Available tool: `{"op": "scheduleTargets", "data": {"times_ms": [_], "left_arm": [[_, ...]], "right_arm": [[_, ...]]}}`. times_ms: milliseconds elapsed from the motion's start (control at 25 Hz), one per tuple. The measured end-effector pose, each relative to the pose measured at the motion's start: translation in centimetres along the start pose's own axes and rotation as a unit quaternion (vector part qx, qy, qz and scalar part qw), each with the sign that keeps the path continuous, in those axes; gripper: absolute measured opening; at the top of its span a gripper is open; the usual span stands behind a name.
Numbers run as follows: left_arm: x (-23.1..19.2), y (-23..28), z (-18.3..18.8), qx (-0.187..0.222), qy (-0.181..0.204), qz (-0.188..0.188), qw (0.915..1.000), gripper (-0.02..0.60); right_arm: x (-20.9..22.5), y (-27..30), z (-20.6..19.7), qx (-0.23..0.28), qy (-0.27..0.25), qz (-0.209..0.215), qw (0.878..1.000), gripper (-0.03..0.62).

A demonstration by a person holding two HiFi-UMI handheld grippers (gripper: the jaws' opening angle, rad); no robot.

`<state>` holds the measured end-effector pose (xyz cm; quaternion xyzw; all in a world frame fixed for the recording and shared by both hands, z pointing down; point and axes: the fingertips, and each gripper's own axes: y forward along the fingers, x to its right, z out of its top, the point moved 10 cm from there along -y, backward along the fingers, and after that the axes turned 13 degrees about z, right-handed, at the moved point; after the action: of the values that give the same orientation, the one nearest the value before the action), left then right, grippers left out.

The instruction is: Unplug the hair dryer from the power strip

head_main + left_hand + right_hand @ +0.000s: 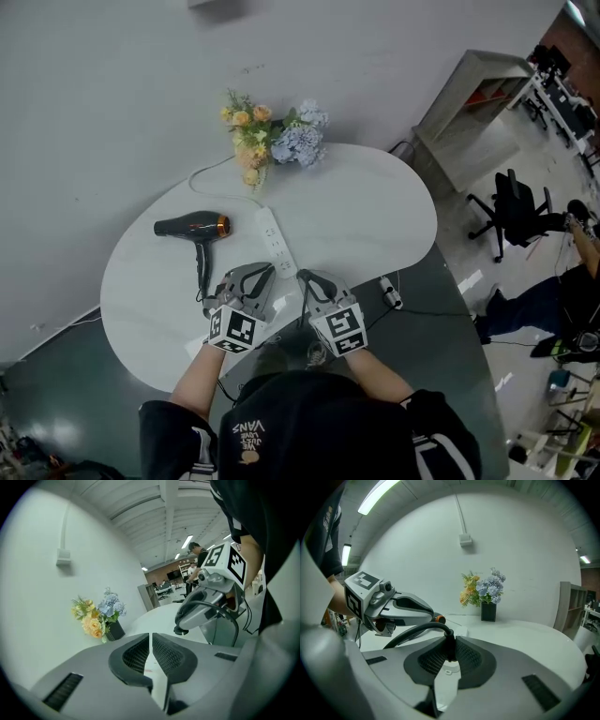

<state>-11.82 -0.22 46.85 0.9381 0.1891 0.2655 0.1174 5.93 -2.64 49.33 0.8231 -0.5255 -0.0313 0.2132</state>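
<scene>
Head view: round-ended white tabletop [375, 216]. The black hair dryer with an orange ring [192, 226] lies at 9 o'clock of the long white power strip [275, 239]. A yellow-and-blue flower bunch in a dark pot [272, 139] is at 12 o'clock of the strip. Both tools are at the strip's 6 o'clock end, left gripper [253, 277] and right gripper [309, 279] side by side.

Left gripper view: jaws pressed nearly together with only a sliver of gap, nothing in them. It's off the table, with the right tool at its 2 o'clock.

Right gripper view: jaws are pinching the plug end of the dryer's black cord [423, 626], which arcs off toward 9 o'clock. There's a white surface just under the pads, likely the strip. Can't tell if the prongs are clear of the socket.

Step, by my read: mid-pull on the plug. Next, draw it straight out along the socket axis without yanking sideways. The strip isn't held down, so it may lift with the plug. The idle left tool could brace it.
</scene>
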Motion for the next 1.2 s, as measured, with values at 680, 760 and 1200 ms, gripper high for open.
{"op": "scheduleTargets", "data": {"times_ms": [680,760,1200], "left_arm": [[3.9,-6.0,1.8,0.007,-0.115,0.106,0.9876,0.023],[4.4,-6.7,2.1,0.009,-0.124,0.116,0.9854,0.021],[7.1,-9.9,2.3,-0.004,-0.156,0.153,0.9759,0.020]], "right_arm": [[-1.6,-5.1,-0.8,0.005,-0.024,0.021,0.999,0.071],[-1.9,-5.9,-1.0,0.006,-0.024,0.023,0.999,0.071],[-2.8,-9.2,-1.6,0.010,-0.025,0.038,0.999,0.071]]}}
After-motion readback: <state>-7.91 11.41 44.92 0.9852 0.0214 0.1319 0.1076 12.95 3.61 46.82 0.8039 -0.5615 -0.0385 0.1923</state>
